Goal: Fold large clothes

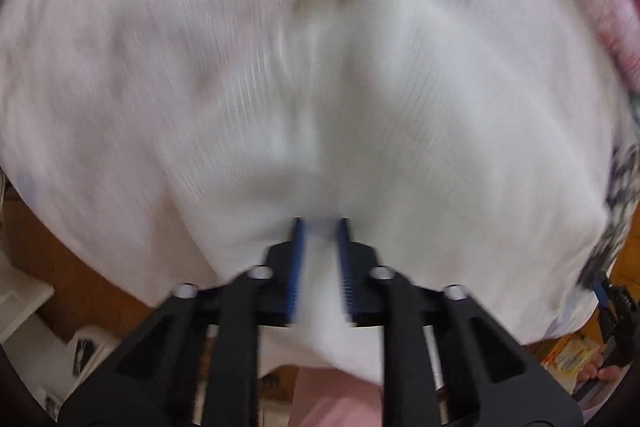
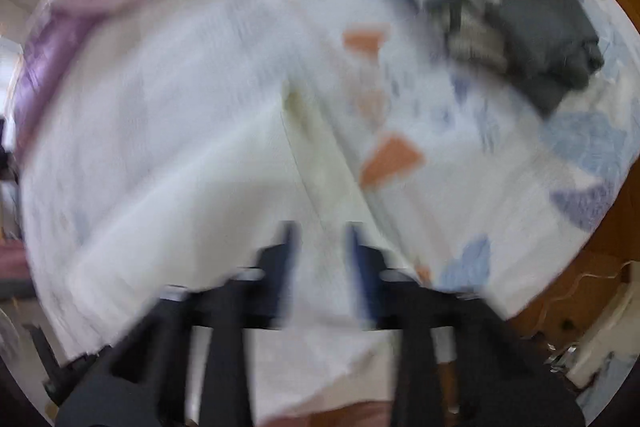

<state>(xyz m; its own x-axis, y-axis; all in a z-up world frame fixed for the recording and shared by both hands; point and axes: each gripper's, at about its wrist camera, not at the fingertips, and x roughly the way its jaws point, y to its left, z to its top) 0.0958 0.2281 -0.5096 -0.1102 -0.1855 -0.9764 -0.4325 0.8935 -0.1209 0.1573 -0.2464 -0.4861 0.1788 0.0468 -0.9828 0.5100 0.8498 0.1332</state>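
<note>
Over the bed's near edge, you are carrying a fold.
Left gripper (image 1: 320, 223) and right gripper (image 2: 320, 227) are both pinching the white garment (image 1: 280, 67); next, be laying it flat.

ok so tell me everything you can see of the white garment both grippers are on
The white garment is a large, thin, finely ribbed cloth, blurred by motion. It spreads wide over a patterned bedsheet, with soft creases and a raised fold running up its middle. Its near edge hangs over the bed's side. The left gripper and right gripper are each shut on a pinch of that edge.
</note>
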